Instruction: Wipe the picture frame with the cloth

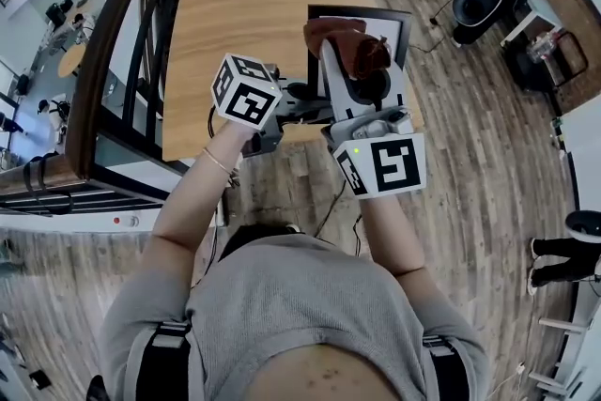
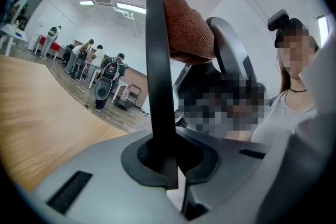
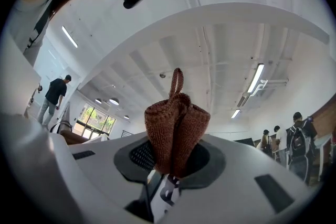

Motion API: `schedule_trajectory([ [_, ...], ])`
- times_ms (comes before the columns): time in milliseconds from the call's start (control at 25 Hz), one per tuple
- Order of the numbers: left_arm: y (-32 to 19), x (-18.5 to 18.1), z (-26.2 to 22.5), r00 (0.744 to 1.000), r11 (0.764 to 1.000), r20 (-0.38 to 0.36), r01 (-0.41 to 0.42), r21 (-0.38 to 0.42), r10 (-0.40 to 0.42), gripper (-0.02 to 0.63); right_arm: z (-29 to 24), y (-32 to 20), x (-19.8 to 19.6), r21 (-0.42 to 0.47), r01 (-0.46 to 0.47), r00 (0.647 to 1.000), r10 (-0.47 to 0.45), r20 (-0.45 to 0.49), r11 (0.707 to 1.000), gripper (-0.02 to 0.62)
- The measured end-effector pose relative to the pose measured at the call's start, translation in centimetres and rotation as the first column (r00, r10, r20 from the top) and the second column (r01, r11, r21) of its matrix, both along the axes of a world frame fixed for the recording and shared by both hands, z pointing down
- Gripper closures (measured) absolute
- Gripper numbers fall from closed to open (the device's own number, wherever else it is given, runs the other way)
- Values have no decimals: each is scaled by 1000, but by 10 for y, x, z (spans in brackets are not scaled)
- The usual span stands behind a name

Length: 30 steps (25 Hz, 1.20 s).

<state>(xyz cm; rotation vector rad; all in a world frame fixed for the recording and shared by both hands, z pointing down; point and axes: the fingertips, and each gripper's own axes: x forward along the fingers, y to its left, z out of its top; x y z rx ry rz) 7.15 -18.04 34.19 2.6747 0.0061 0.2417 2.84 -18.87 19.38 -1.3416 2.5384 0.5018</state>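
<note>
Picture frame (image 1: 359, 12) is upright over the near edge of the tabletop (image 1: 244, 5); can't tell if its bottom rests there. Left claw (image 2: 167, 162) is clamped on the frame's thin black side edge, likely to steady it and leave the face clear. Brown cloth (image 3: 176, 126) is pinched in the right claw (image 3: 168, 170), with the wad poking past the tips as a pad. The cloth sits against the frame's upper part, so wiping looks under way.
</note>
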Motion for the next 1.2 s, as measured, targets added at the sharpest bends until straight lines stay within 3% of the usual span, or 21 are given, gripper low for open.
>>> schedule_trajectory([
  [680,-18,3,1,1000,1000,-20,14,-25,-15,589,60,12,3,-128,-7,995,-6,-104,992,499],
  [960,-24,-13,7,999,999,-11,38,-36,-39,589,74,28,-8,-140,16,991,-35,-132,990,499],
  [1200,-26,-23,2,998,997,-42,52,-53,-54,589,68,43,-15,-119,26,995,-38,-95,993,499],
])
